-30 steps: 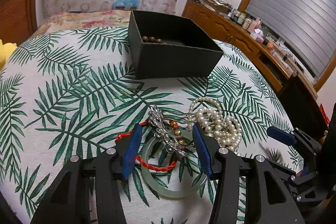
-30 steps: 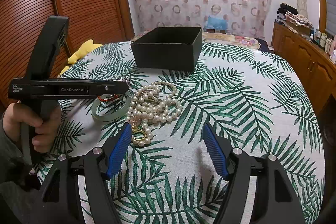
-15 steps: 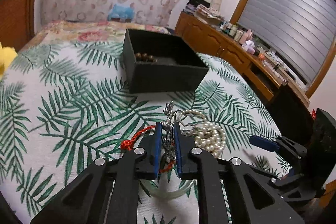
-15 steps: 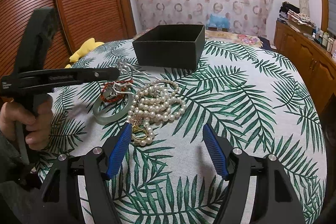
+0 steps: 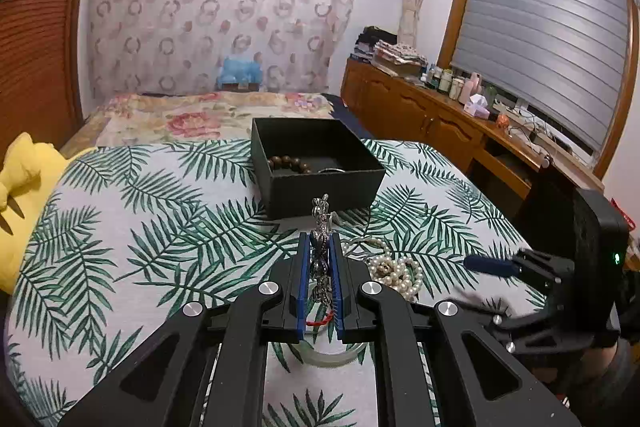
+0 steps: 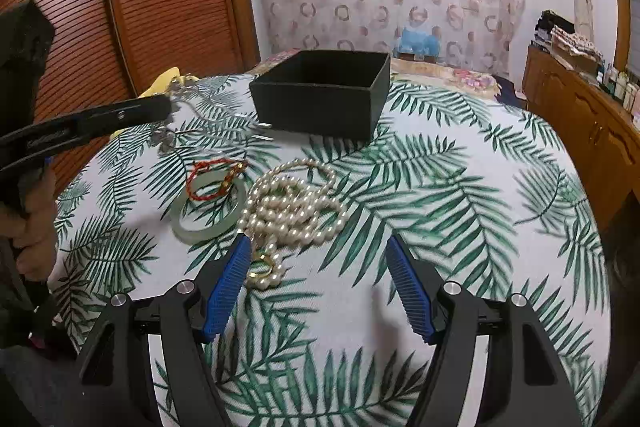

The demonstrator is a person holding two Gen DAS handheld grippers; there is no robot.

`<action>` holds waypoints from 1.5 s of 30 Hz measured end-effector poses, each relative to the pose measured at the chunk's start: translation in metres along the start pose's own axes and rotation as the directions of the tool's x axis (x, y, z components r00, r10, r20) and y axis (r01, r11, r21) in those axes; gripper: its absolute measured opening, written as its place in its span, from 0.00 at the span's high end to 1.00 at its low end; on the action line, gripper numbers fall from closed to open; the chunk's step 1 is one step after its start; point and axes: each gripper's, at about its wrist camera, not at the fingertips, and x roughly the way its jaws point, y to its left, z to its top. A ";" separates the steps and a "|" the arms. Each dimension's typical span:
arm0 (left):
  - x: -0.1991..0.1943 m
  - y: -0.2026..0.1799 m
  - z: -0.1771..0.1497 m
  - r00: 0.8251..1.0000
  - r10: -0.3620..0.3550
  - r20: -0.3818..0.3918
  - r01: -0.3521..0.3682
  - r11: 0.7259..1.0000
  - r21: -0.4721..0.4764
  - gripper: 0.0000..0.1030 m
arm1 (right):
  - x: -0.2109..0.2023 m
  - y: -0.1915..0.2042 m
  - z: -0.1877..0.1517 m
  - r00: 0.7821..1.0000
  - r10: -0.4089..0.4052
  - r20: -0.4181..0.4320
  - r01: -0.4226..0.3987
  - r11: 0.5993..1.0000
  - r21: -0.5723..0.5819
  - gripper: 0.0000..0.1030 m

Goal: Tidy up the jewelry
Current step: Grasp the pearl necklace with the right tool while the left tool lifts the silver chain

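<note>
My left gripper (image 5: 320,247) is shut on a silver hair ornament (image 5: 322,217), whose top sticks up past the blue pads. Seen from the right wrist, that ornament (image 6: 180,131) hangs off the cloth at the left gripper's tip (image 6: 166,107). The black open box (image 5: 324,195) stands just beyond, with a brown bead bracelet (image 5: 290,163) inside. On the cloth lie a jade bangle (image 6: 208,225), a red cord bracelet (image 6: 208,179), a pearl necklace (image 6: 292,203) and a gold ring (image 6: 262,265). My right gripper (image 6: 317,241) stands open just in front of the pearls, with nothing between its fingers.
The palm-leaf cloth (image 6: 440,187) covers a rounded tabletop that drops off on all sides. A yellow plush toy (image 5: 20,167) lies at the left edge. A wooden cabinet (image 5: 440,119) with bottles runs along the right wall. A person's hand (image 6: 32,211) holds the left gripper.
My left gripper closed on the silver ornament and lifted it off the bangle and red cord, rising and tilting toward the box. The right gripper stayed where it was, open.
</note>
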 end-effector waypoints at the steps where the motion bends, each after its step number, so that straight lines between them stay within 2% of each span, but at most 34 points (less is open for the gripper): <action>1: -0.002 -0.001 0.000 1.000 0.002 0.003 -0.002 1.000 0.004 0.92 | 0.001 0.000 0.002 1.000 -0.002 -0.001 0.002 1.000 -0.006 0.30; 3: -0.004 -0.003 -0.001 1.000 0.000 0.008 -0.001 1.000 0.011 0.92 | 0.005 -0.003 0.008 1.000 -0.010 -0.012 0.010 1.000 -0.021 0.38; 12: -0.013 -0.009 0.000 1.000 0.020 0.023 -0.021 0.999 0.045 0.92 | 0.034 -0.013 0.025 0.996 -0.034 -0.082 0.028 0.997 -0.069 0.62; 17: -0.017 -0.006 0.000 0.999 0.033 0.027 -0.034 0.998 0.046 0.92 | 0.051 -0.012 0.025 0.990 -0.036 -0.137 0.024 0.995 -0.093 0.70; 22: -0.018 -0.004 0.001 0.999 0.038 0.028 -0.039 0.998 0.042 0.92 | 0.056 -0.008 0.027 0.989 -0.048 -0.140 0.031 0.993 -0.117 0.73; 24: -0.018 -0.004 0.001 0.999 0.037 0.028 -0.038 0.998 0.043 0.92 | 0.056 -0.007 0.027 0.990 -0.040 -0.139 0.023 0.992 -0.122 0.88; 25: -0.017 -0.004 0.001 0.999 0.036 0.028 -0.037 0.998 0.043 0.92 | 0.055 -0.007 0.027 0.989 -0.047 -0.137 0.029 0.992 -0.125 0.91; 29: -0.017 -0.002 0.001 0.999 0.036 0.026 -0.037 0.998 0.042 0.92 | 0.050 -0.011 0.028 0.991 -0.041 -0.126 0.026 0.993 -0.115 0.92; 36: -0.022 -0.002 0.004 0.998 0.039 0.043 -0.041 0.998 0.047 0.92 | 0.007 -0.011 0.057 0.999 -0.049 -0.009 0.048 0.992 -0.116 0.92; 45: -0.037 -0.005 0.020 0.996 0.037 0.083 -0.041 0.998 0.055 0.92 | -0.048 0.004 0.102 0.991 -0.052 0.124 0.072 0.984 -0.166 0.92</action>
